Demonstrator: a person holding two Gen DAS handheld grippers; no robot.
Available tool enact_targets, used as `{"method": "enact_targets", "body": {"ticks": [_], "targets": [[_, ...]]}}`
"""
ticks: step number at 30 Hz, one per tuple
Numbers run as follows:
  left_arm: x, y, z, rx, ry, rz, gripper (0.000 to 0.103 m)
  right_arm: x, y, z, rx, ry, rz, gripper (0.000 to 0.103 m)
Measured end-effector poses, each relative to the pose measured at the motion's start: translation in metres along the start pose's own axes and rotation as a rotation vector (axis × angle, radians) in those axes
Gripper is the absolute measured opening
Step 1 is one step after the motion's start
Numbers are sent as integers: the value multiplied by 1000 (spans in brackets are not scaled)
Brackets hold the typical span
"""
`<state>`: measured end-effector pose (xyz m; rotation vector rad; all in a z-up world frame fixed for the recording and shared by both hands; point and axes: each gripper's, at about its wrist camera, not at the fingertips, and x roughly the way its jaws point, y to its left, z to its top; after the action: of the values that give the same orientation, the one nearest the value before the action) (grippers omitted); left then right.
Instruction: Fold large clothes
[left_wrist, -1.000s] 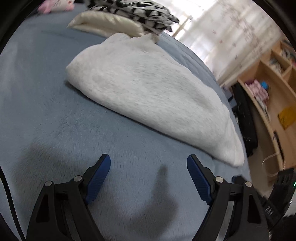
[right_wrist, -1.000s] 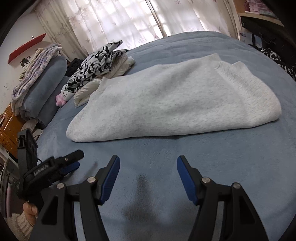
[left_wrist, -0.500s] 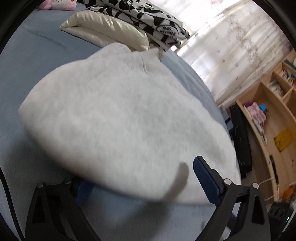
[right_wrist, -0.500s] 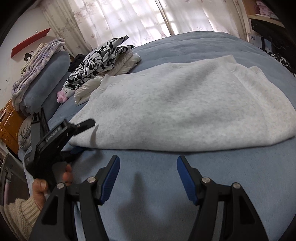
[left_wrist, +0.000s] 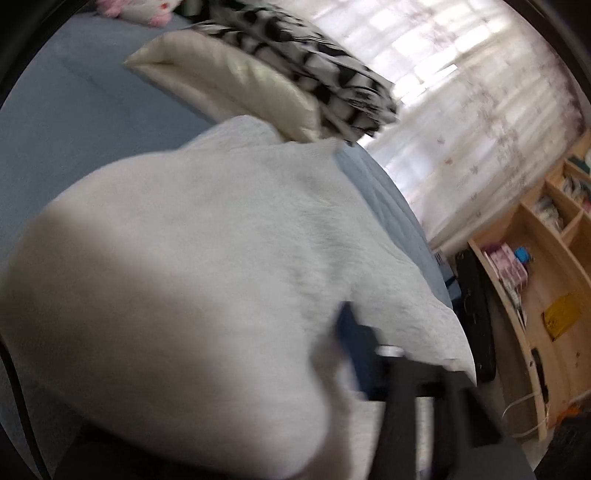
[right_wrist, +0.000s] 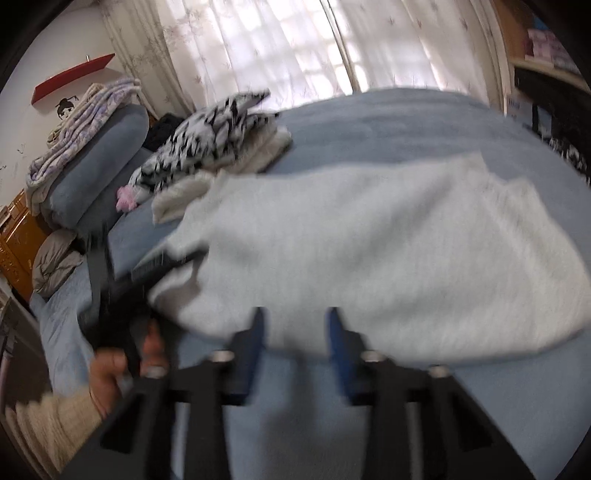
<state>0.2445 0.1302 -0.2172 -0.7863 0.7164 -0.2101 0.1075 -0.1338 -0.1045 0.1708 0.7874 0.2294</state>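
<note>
I'm working over a wide bed covered in a soft blue-grey fleecy blanket (right_wrist: 399, 122), and pretty much everything is sitting right on it. A big pale grey folded sweatshirt (right_wrist: 369, 251) is lying across the middle, taking up most of the space. Behind it, touching its far edge, a cream satin-looking folded garment (left_wrist: 236, 88) is resting flat on the blanket with a black-and-white patterned folded garment (right_wrist: 207, 147) stacked on top of it. A small pink-and-white plush toy (right_wrist: 125, 197) is lying just beside that pile. Things are looking blurry, so I'm not making out finer details.
</note>
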Motion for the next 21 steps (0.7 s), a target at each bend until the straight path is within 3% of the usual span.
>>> {"method": "enact_targets", "body": {"ticks": [2,8,10,12,15,21], "targets": [[0,14,2,-63,8,-44,19,4,2,27,-14,-36,-62,17],[1,15,3,-57,4,-62,17,58,3,92,-67,-105,-163,10],[0,15,3,-56,3,-66,17,87,0,93,-78,-63,-207,9],[0,14,5,-50,-1,-72,17,126,-8,80,-74,38,-251,10],[-6,14,1,-38,-5,-75,17,129,-3,58,-148,-63,-287,9],[-26,-11,0,96,-73,-60,14,127,-19,54,-72,-85,-204,10]]}}
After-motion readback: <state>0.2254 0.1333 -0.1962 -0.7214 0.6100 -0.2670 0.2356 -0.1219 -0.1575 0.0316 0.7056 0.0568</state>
